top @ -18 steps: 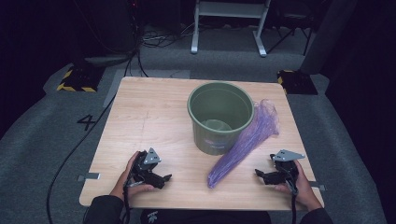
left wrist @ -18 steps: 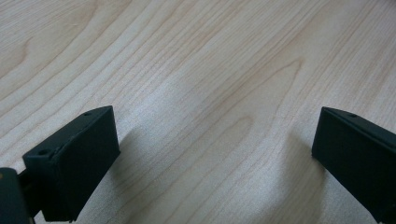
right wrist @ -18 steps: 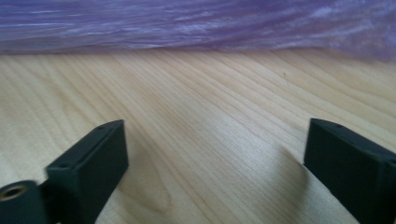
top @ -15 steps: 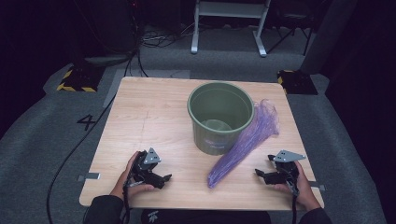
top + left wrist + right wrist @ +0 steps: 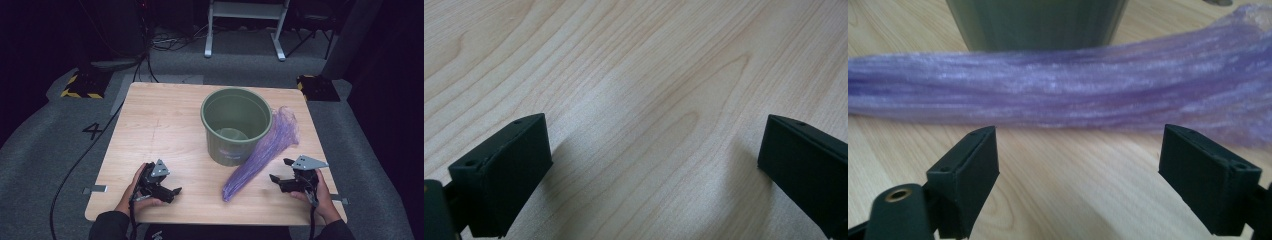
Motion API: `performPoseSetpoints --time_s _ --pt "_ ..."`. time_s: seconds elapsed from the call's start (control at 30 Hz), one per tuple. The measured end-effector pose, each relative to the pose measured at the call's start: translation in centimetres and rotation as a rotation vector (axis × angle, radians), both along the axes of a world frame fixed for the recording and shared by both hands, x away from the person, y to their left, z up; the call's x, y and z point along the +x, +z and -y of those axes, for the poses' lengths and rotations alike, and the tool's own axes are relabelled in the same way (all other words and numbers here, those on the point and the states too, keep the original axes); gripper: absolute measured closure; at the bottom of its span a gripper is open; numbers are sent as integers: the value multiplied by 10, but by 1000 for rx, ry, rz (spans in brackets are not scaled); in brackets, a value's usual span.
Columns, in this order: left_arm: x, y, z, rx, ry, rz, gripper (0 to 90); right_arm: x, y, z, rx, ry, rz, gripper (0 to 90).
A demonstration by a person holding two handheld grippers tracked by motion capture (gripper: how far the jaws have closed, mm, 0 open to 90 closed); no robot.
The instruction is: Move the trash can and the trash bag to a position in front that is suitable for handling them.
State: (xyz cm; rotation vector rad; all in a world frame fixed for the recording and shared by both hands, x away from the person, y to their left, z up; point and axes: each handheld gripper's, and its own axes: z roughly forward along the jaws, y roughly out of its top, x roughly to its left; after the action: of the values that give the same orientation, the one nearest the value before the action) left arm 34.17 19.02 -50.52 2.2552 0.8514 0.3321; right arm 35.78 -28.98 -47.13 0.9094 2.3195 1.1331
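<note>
A green plastic bucket [image 5: 236, 122] stands upright at the table's middle, with nothing in it that I can make out. A long bunched purple plastic bag [image 5: 260, 152] lies beside it on the right, stretching from the bucket's far right side toward the front edge. My right gripper [image 5: 280, 172] rests open on the table just right of the bag's near end; the bag [image 5: 1058, 90] lies across in front of its jaws, with the bucket's wall [image 5: 1038, 22] behind. My left gripper [image 5: 172, 191] sits open at the front left, over bare wood [image 5: 649, 100].
The wooden table [image 5: 155, 125] has free surface on its left half and far side. Around it is grey floor with cables [image 5: 75, 160], a yellow-black striped block [image 5: 80, 85] at the far left, and a white frame's legs [image 5: 245, 30] beyond the table.
</note>
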Motion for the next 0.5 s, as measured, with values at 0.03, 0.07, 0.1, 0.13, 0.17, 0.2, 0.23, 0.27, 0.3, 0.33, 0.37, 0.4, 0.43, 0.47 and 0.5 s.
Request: performPoseSetpoints --time_s 0.03,0.07,0.1,0.13,0.17,0.2,0.23,0.27,0.3,0.33,0.37,0.4,0.43,0.47,0.5 --pt "0 0 0 1 -1 -1 3 2 1 -2 4 5 3 162" --pt "0 0 0 -2 0 -2 3 4 3 -4 10 12 4 163" --pt "-1 0 -1 1 1 -4 3 6 4 -6 15 19 3 163" --pt "0 0 -1 0 0 -3 3 8 5 -8 18 23 5 163" --pt "0 0 -1 0 -1 -4 3 10 7 -10 21 25 9 163" --pt "0 0 -1 0 -1 -3 3 12 8 -12 25 33 11 164" --pt "0 0 -1 0 -1 -3 3 14 10 -14 26 39 16 164" --pt "0 0 -1 0 0 -3 3 16 12 -17 23 41 23 164" --pt "0 0 -1 0 0 -3 3 16 12 -17 23 41 23 164" --pt "0 0 -1 0 -1 -3 3 17 14 -19 26 47 28 164" --pt "-1 0 -1 1 0 -4 3 22 18 -24 32 62 29 162" --pt "-1 0 -1 1 0 -4 3 22 18 -24 32 62 29 162" --pt "-1 0 -1 1 0 -4 3 26 21 -28 36 69 38 162" --pt "-1 0 -1 1 0 -4 3 28 22 -30 33 67 40 161" --pt "-1 0 -1 1 0 -4 3 30 23 -32 36 70 34 159"
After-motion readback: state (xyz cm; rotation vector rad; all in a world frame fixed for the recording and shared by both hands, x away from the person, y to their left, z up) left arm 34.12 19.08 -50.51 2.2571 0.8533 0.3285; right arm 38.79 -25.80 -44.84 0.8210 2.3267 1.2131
